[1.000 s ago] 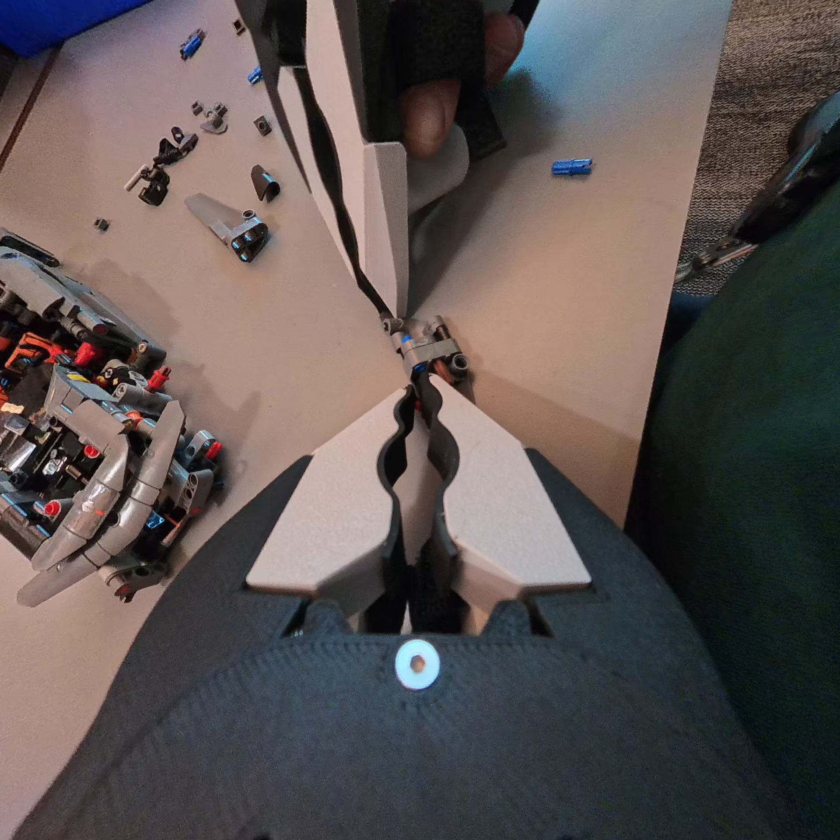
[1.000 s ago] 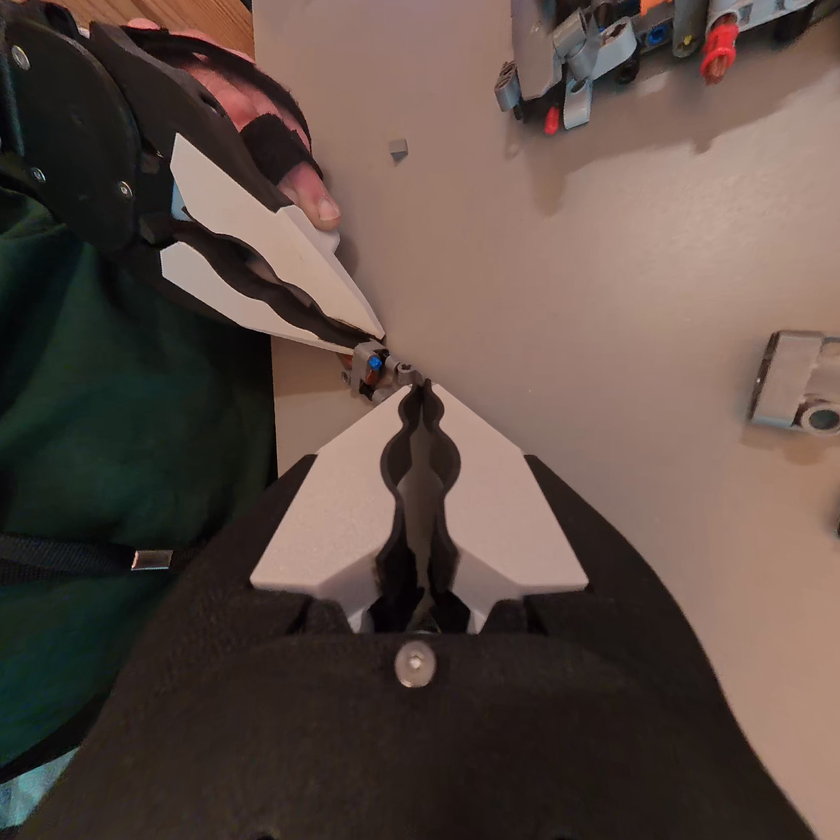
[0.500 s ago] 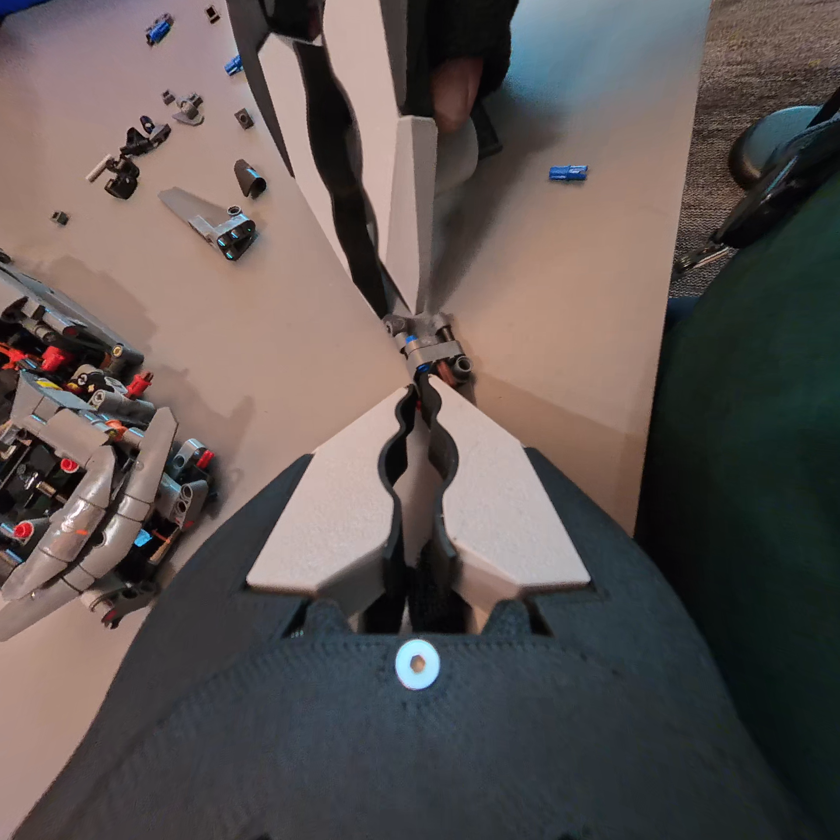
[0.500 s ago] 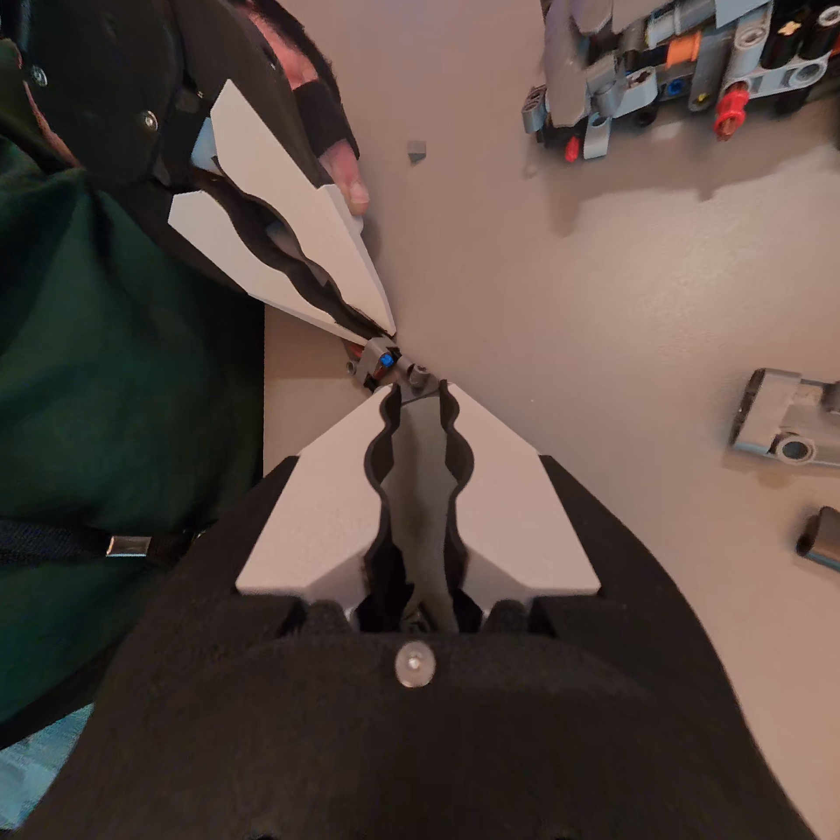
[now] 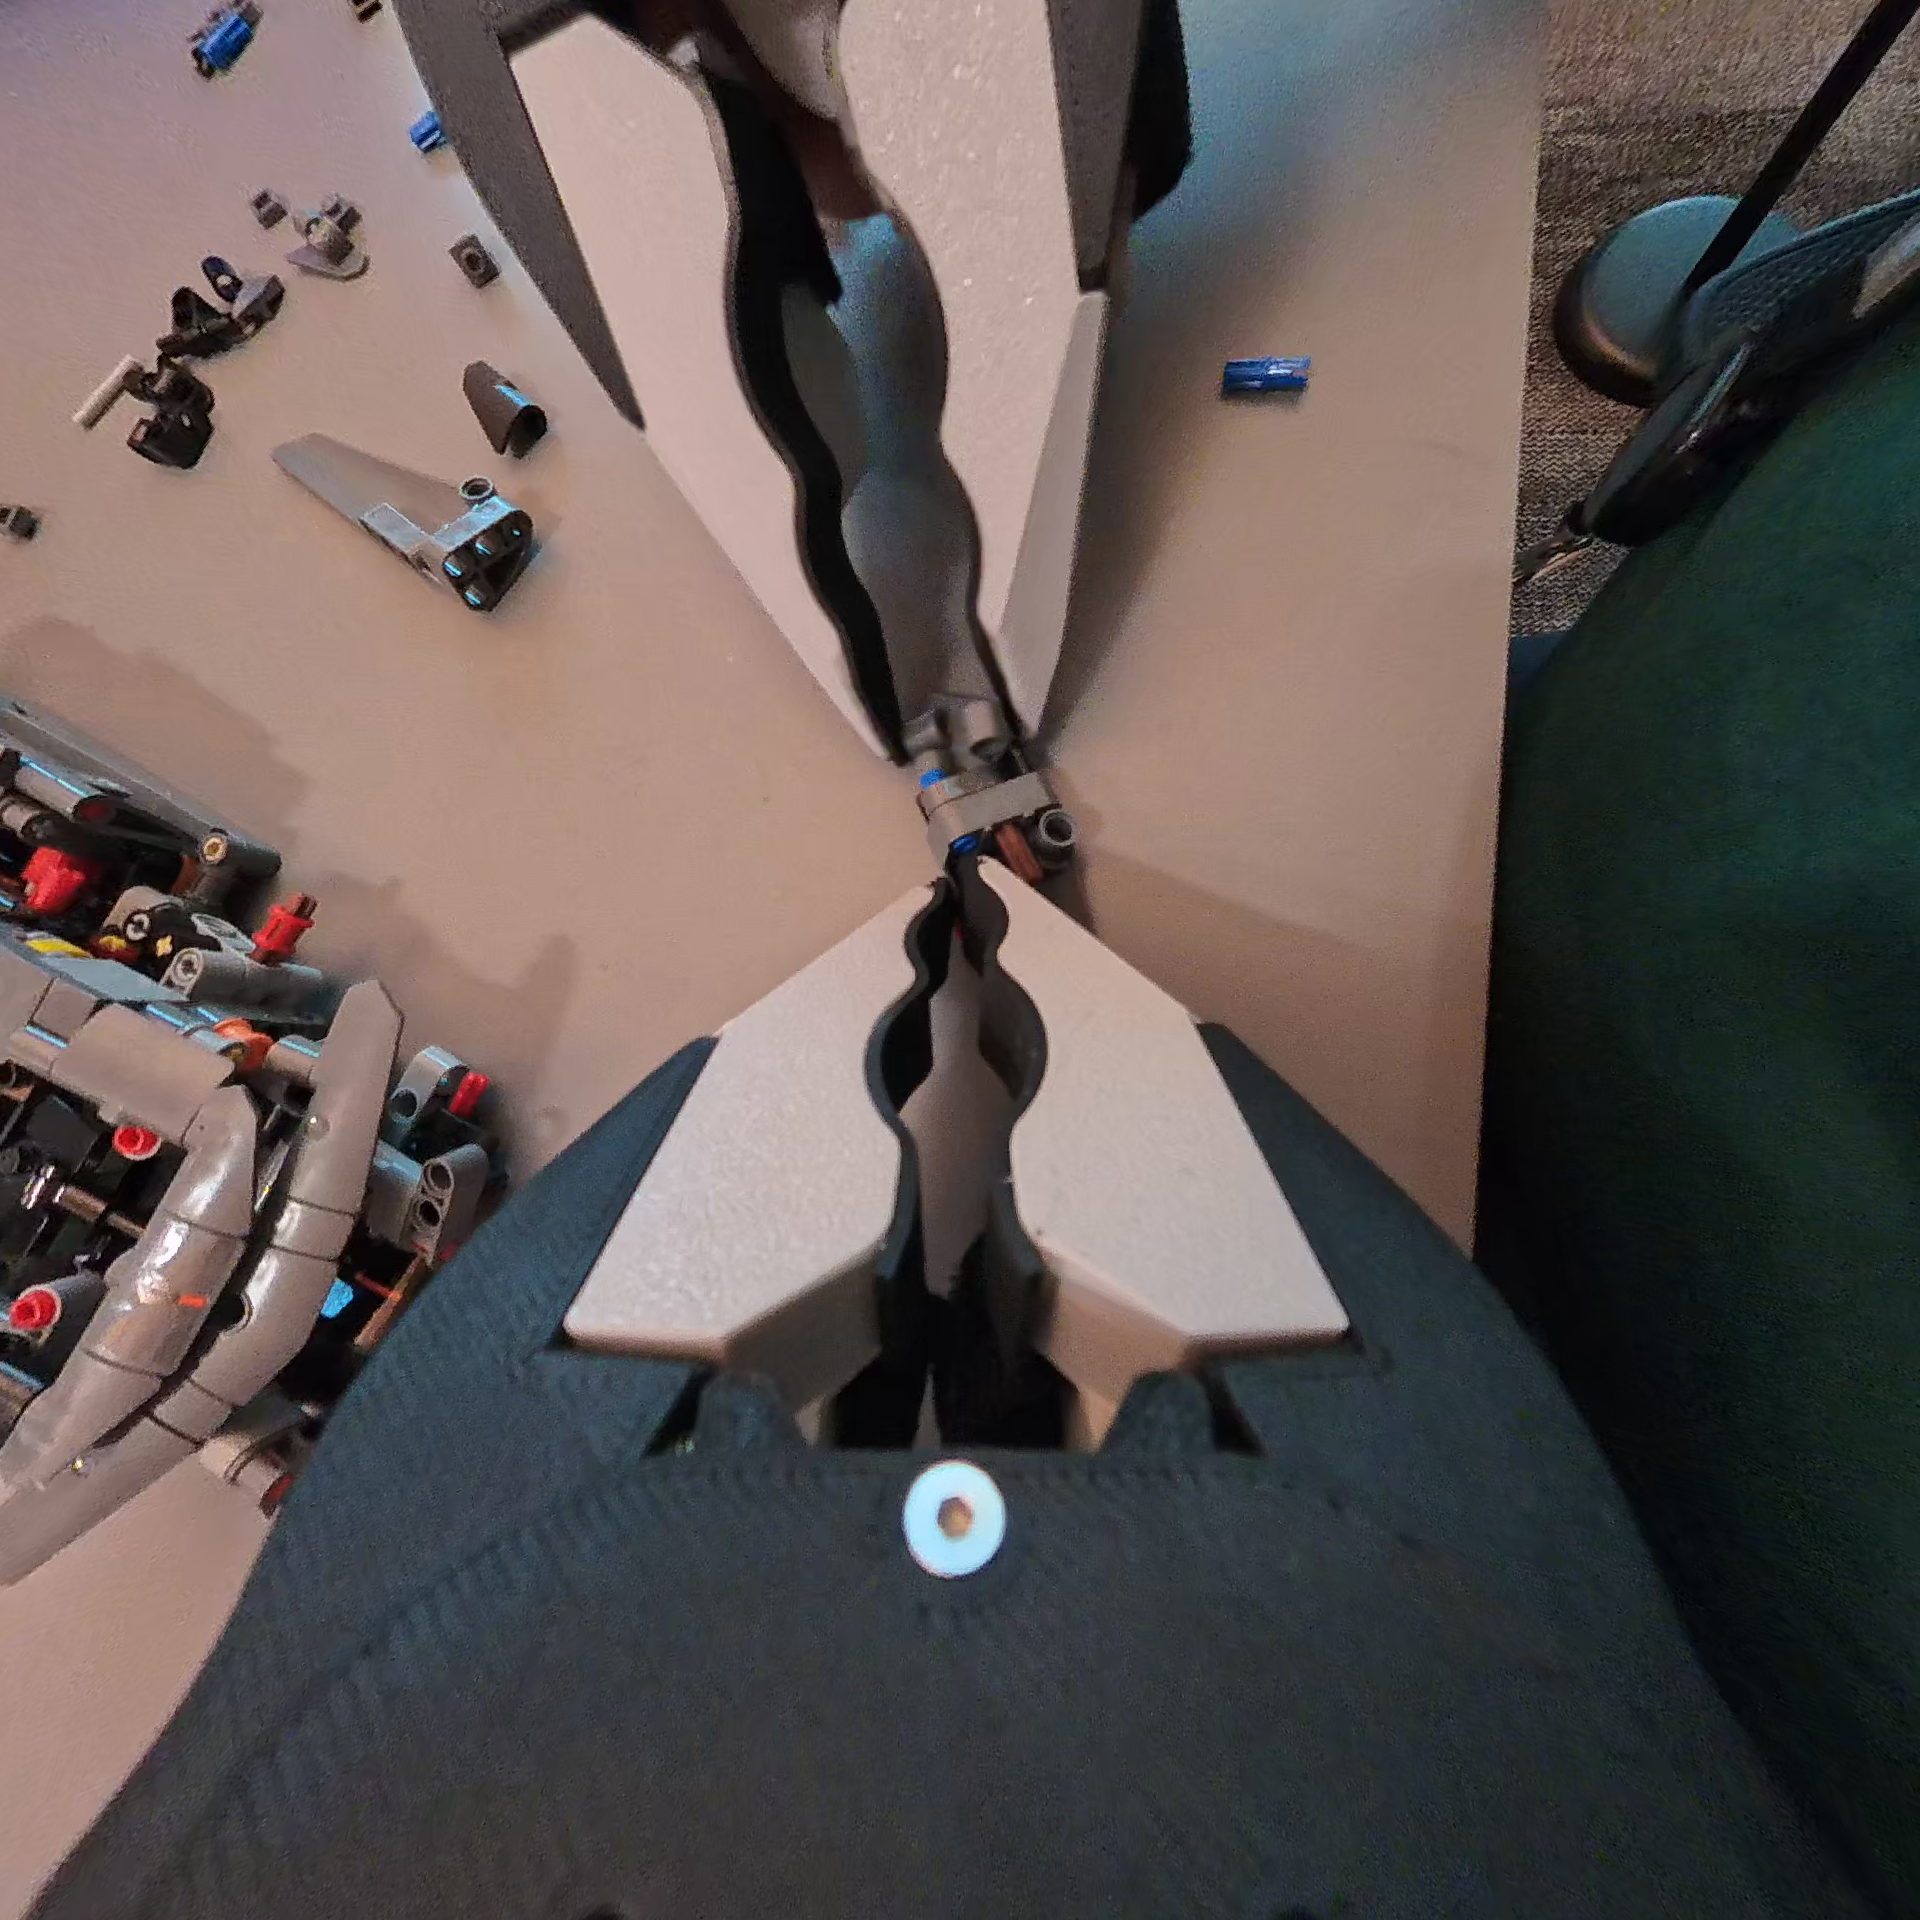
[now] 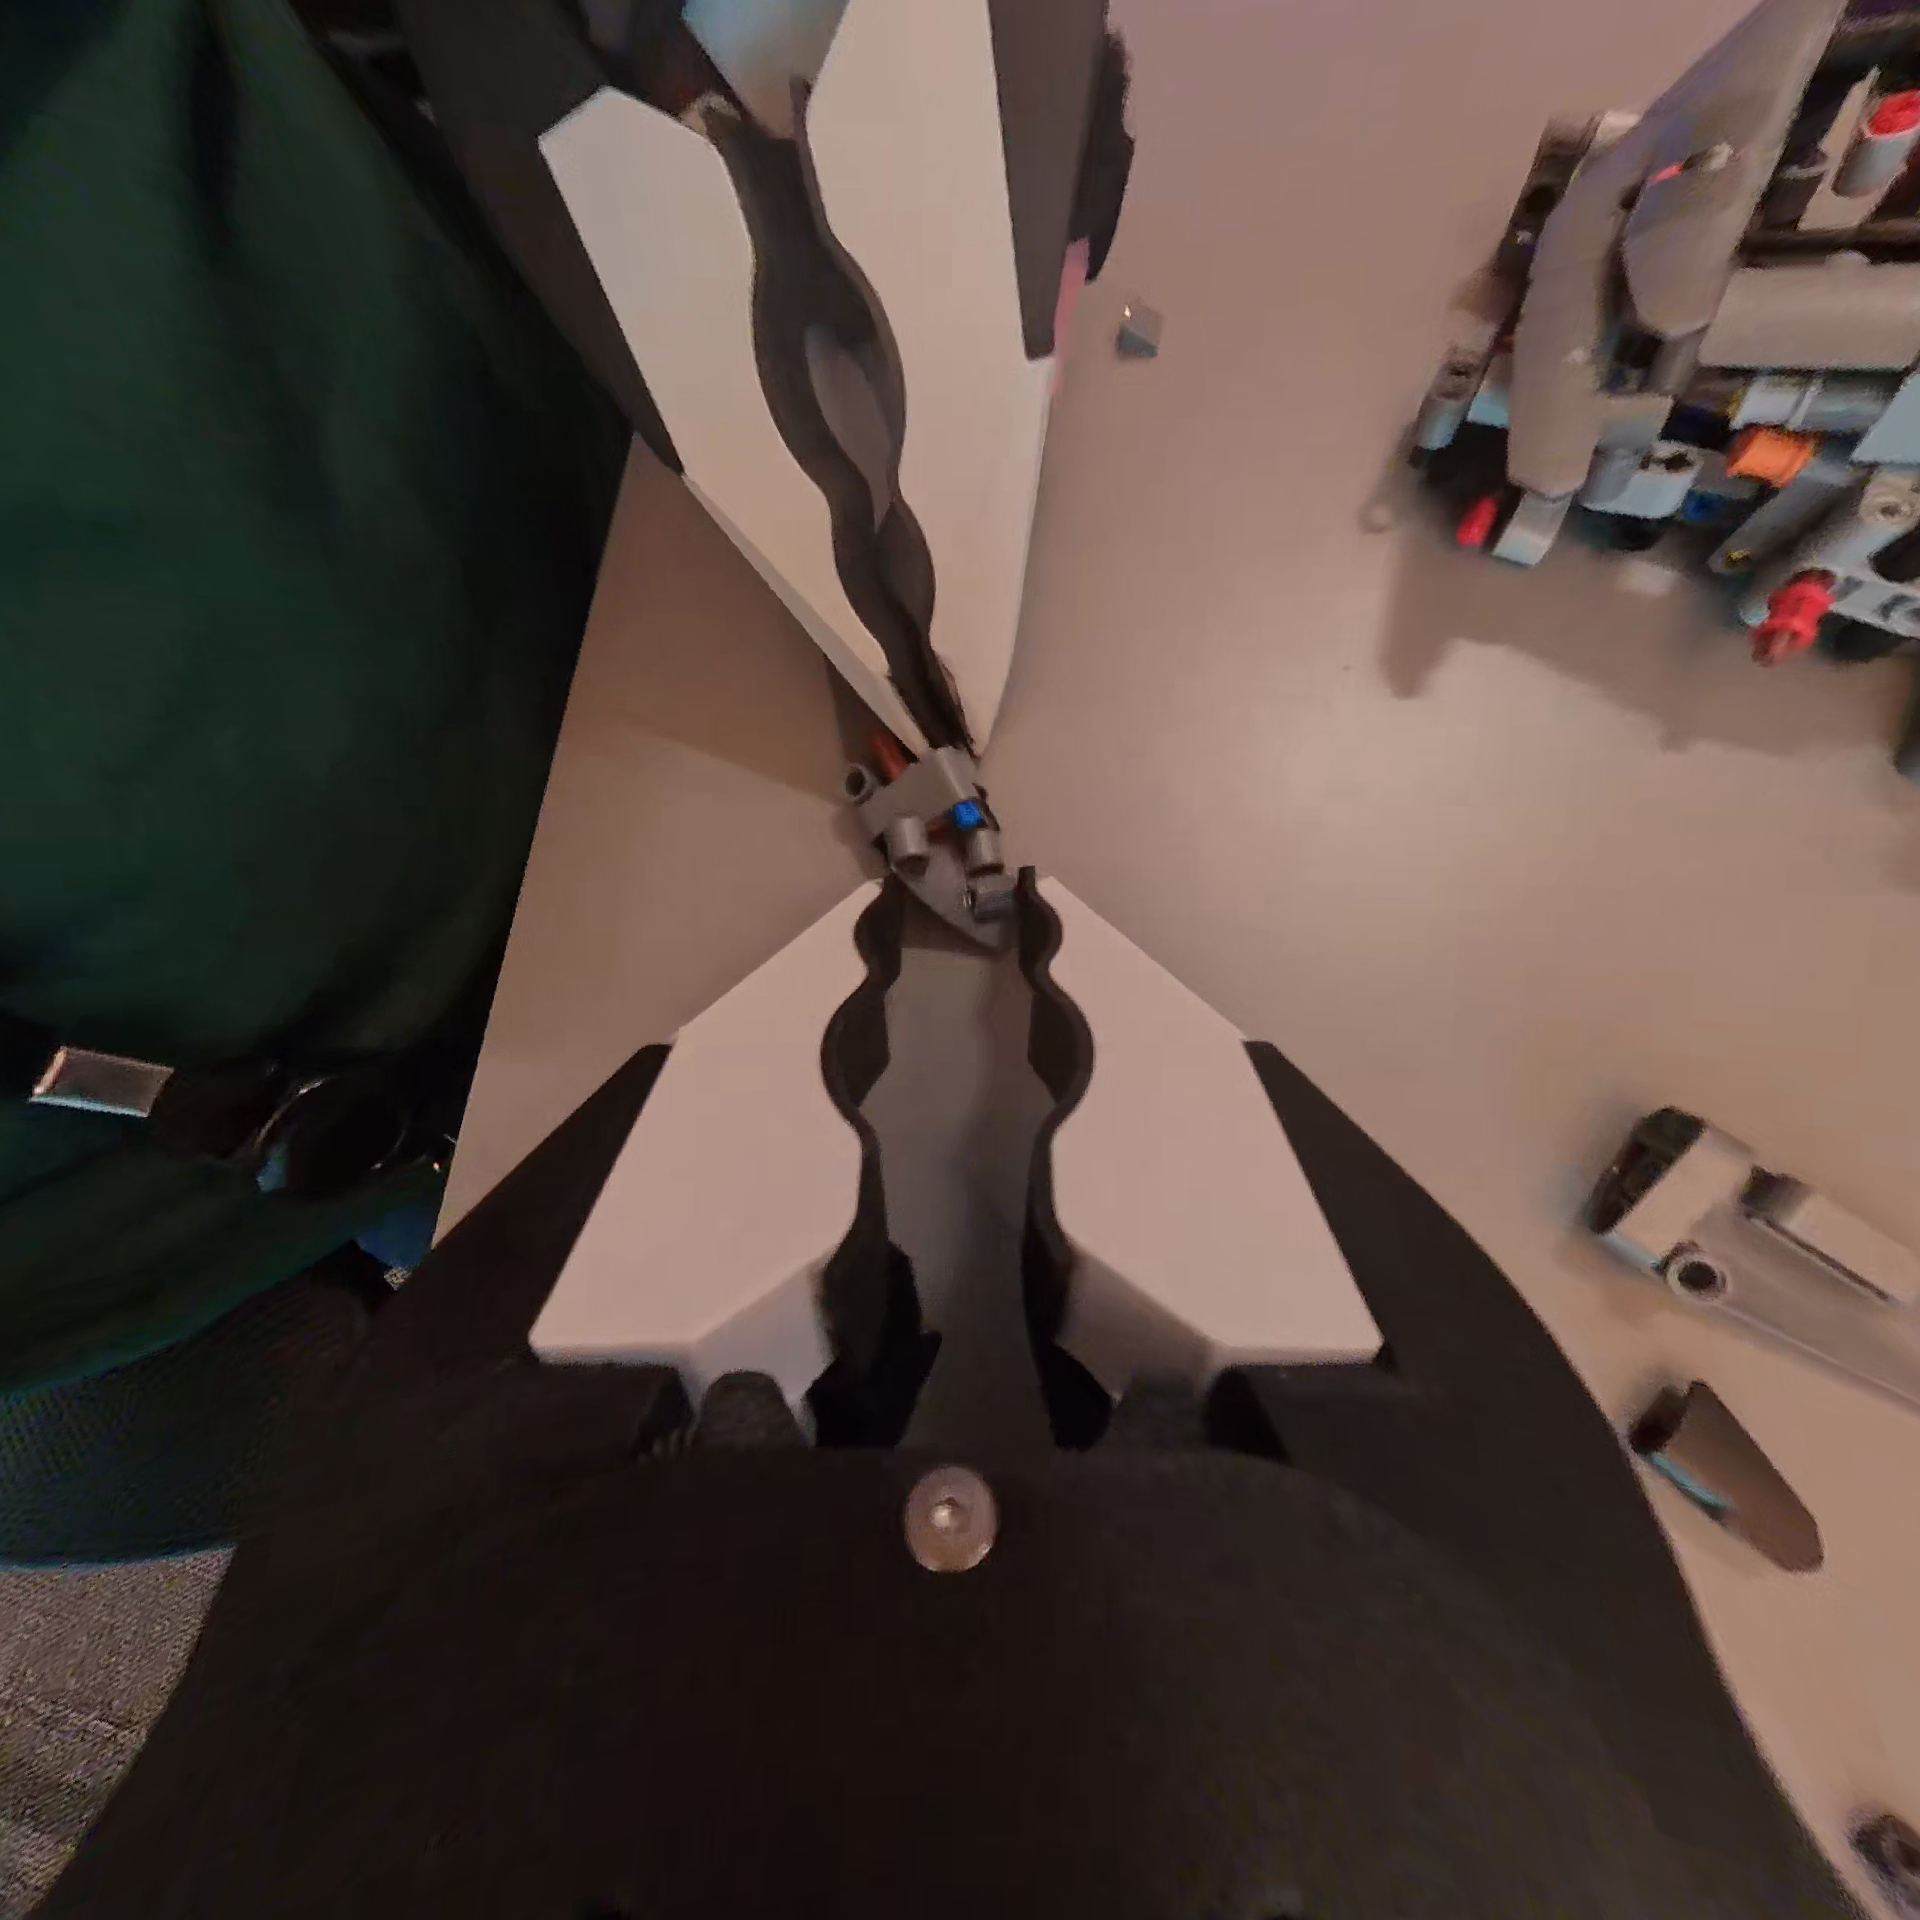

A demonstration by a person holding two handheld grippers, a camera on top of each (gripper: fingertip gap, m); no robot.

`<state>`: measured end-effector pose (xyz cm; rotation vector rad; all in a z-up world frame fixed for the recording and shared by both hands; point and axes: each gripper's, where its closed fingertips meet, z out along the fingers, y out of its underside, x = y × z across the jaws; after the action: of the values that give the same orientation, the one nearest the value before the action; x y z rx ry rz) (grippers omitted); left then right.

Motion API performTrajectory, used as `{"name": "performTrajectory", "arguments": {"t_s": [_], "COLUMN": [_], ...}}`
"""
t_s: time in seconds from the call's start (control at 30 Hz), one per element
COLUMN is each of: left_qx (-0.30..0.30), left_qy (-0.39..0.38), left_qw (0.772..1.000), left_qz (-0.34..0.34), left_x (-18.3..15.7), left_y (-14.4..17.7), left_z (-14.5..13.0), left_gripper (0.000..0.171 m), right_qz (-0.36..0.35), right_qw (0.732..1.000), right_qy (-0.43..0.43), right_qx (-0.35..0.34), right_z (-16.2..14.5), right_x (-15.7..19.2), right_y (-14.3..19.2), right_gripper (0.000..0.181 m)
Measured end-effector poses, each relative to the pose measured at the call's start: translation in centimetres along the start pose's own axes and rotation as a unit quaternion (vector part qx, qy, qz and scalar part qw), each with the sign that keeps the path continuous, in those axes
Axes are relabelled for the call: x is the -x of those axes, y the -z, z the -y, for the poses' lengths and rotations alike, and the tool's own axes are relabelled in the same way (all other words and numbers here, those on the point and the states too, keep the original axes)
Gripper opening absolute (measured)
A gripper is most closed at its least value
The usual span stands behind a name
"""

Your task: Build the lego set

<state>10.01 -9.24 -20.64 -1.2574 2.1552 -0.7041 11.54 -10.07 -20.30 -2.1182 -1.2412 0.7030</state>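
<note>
A small grey Lego assembly [image 5: 987,805] with blue and red-brown pins hangs above the table's near edge. My left gripper [image 5: 961,894] is shut on its near end. My right gripper [image 5: 951,717] comes in from the opposite side, head-on. In the right wrist view the right gripper [image 6: 951,888] is open, its tips on either side of the assembly's [image 6: 925,805] grey end; the left gripper [image 6: 940,743] pinches the far end. The large grey Lego model [image 5: 177,1174] lies at the left, and shows in the right wrist view [image 6: 1683,343] at the upper right.
A grey wing panel [image 5: 416,520] [image 6: 1745,1247], a black curved piece [image 5: 504,400] [image 6: 1725,1475], small loose parts [image 5: 177,374] and a blue pin [image 5: 1264,374] lie on the table. The table edge [image 5: 1496,727] is close, with a person's green clothing [image 6: 260,520] beyond it. Only a small space, under 4 cm, lies between the two pairs of fingers. The right tips stand about 9 cm off the blue pin [image 5: 1264,374].
My right gripper has gone from shut to open and swung round to face the left gripper straight on. My left gripper has kept its hold on the small assembly.
</note>
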Motion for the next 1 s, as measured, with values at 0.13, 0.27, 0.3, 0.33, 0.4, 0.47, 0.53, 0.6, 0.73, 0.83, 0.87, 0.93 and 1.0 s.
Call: {"name": "performTrajectory", "arguments": {"t_s": [0.13,0.27,0.3,0.33,0.4,0.47,0.53,0.6,0.73,0.83,0.87,0.93,1.0], "left_qx": [-0.001,-0.005,-0.005,-0.006,-0.009,-0.008,-0.005,-0.007,-0.013,-0.022,-0.023,-0.018,-0.005], "left_qy": [0.003,0.004,0.003,0.004,0.006,0.006,0.011,0.021,0.038,0.058,0.060,0.056,0.048], "left_qw": [1.000,1.000,1.000,1.000,1.000,0.999,0.999,0.999,0.998,0.997,0.997,0.998,0.999], "left_qz": [0.003,-0.003,-0.008,-0.014,-0.026,-0.033,-0.036,-0.043,-0.050,-0.047,-0.048,-0.035,-0.012], "left_x": [0.0,0.0,0.0,0.0,0.0,0.0,0.2,0.3,0.4,0.4,0.1,-0.5,-0.9], "left_y": [0.0,0.0,0.0,0.0,0.0,0.1,0.3,0.5,1.1,2.0,2.2,2.1,1.5], "left_z": [0.0,0.0,0.0,0.0,0.1,0.0,-0.3,-0.3,-0.3,-0.1,0.0,0.2,0.3], "left_gripper": [0.000,0.000,0.000,0.000,0.000,0.001,0.001,0.006,0.015,0.022,0.025,0.027,0.029], "right_qz": [0.001,-0.003,-0.004,-0.004,-0.006,-0.007,-0.016,-0.018,-0.033,-0.048,-0.050,-0.052,-0.063], "right_qw": [1.000,1.000,1.000,1.000,1.000,1.000,1.000,0.999,0.998,0.997,0.996,0.996,0.995], "right_qy": [0.012,0.011,0.009,0.009,0.008,-0.004,-0.011,-0.027,-0.049,-0.060,-0.068,-0.073,-0.079], "right_qx": [0.000,-0.007,-0.005,0.001,0.004,0.006,-0.004,-0.007,0.004,0.013,0.010,0.000,0.010], "right_z": [0.1,0.2,0.1,-0.1,-0.1,-0.1,0.2,0.3,-0.2,-0.6,-0.6,-0.2,-0.5], "right_x": [0.3,0.2,0.1,0.2,0.3,0.4,0.4,0.4,0.3,0.3,0.3,0.6,0.7], "right_y": [-0.3,0.2,0.2,0.2,0.3,0.6,1.2,1.6,1.3,1.0,1.0,0.8,0.5], "right_gripper": [0.019,0.020,0.022,0.025,0.028,0.031,0.031,0.033,0.032,0.033,0.034,0.034,0.032]}}
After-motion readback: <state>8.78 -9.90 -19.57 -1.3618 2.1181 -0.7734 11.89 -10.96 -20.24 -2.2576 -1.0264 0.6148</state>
